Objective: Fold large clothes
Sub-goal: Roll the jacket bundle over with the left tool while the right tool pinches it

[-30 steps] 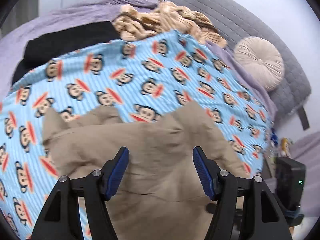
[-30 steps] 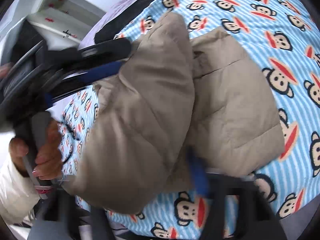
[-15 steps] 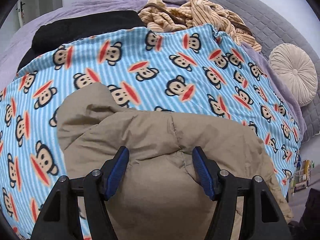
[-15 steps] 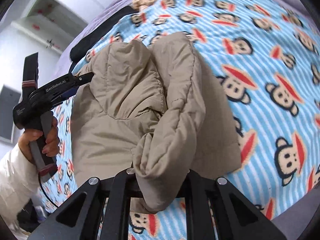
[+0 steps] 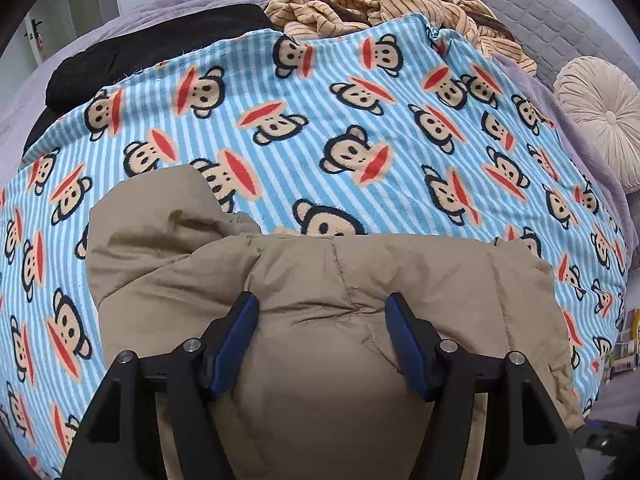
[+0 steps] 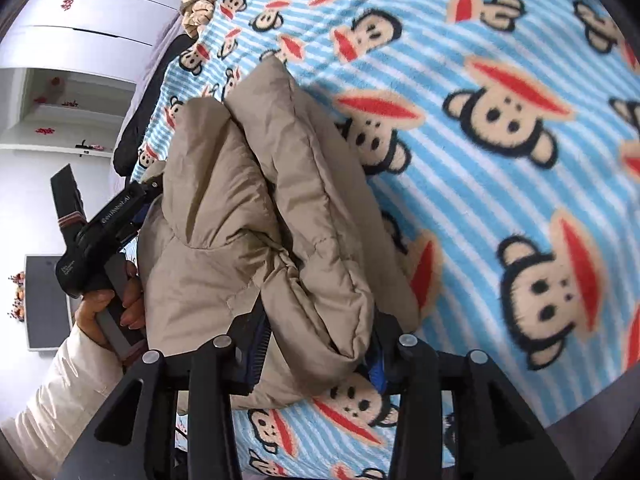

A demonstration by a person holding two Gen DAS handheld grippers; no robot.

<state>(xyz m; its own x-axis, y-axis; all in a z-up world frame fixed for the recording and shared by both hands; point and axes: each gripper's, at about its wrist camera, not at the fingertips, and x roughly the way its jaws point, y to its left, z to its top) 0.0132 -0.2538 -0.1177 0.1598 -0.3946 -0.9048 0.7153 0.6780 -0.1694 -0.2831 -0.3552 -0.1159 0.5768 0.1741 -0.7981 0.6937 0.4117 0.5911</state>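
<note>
A beige padded jacket [image 5: 320, 280] lies bunched on a blue striped monkey-print blanket [image 5: 320, 120]. My left gripper [image 5: 320, 336] is open, its blue pads [image 5: 236, 332] wide apart over the jacket's near part. In the right wrist view the jacket [image 6: 256, 216] is folded into thick layers. My right gripper [image 6: 316, 352] has a thick fold of the jacket between its fingers, which stand partly apart. The left gripper's body [image 6: 100, 224] shows there at the jacket's far-left edge, held by a hand.
A tan striped garment [image 5: 384, 4] and a black cloth [image 5: 140, 52] lie at the far end of the bed. A round beige cushion [image 5: 604, 116] rests against the grey headboard at right. White cabinets [image 6: 80, 40] stand beyond the bed's left side.
The right gripper has carried the jacket fold down toward the blanket and its fingers have spread somewhat. The left gripper stayed open and shifted over the jacket.
</note>
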